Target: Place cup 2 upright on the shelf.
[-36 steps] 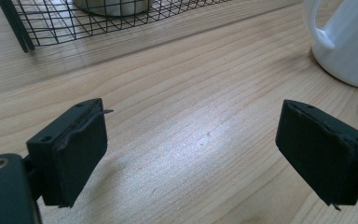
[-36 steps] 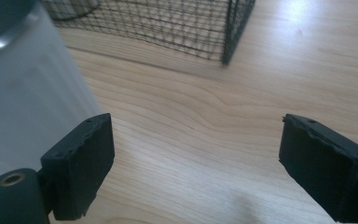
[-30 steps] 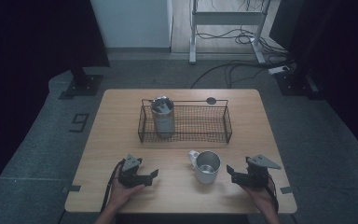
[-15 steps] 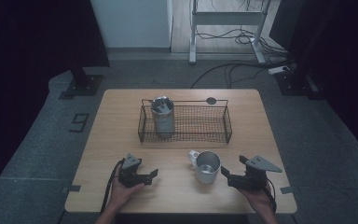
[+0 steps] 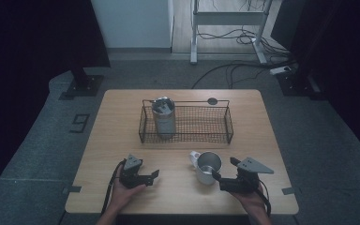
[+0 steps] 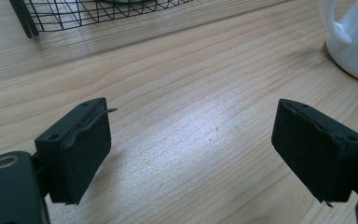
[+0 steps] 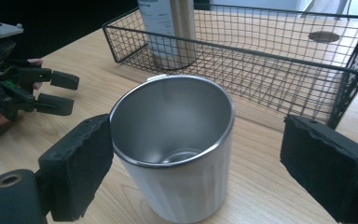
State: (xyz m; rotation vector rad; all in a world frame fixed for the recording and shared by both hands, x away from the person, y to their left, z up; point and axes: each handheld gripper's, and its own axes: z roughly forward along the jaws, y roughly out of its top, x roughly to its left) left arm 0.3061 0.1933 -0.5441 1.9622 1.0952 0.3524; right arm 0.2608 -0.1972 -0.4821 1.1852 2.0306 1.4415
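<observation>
A white mug (image 5: 208, 165) with a steel inside stands upright on the wooden table (image 5: 122, 122) near its front edge. My right gripper (image 5: 223, 169) reaches in from the right, and the mug (image 7: 182, 186) stands between its jaws (image 7: 198, 140). The left pad (image 7: 81, 163) is close to the mug's side and the other pad is well clear. These jaws have just been opening and are open. My left gripper (image 5: 153, 177) rests at the front left, open with only bare wood between its pads (image 6: 191, 149); its jaws have just been closing. The mug (image 6: 354, 42) lies off to its right.
A black wire basket (image 5: 192, 129) sits mid-table behind the mug, with a steel canister (image 5: 163, 117) upright at its left end. A small dark disc (image 5: 212, 101) lies behind the basket. The right gripper view shows the left gripper (image 7: 60, 93) beyond the mug.
My right gripper has moved left toward the mug, which now stands between its jaws. The left gripper and the mug have stayed in place.
</observation>
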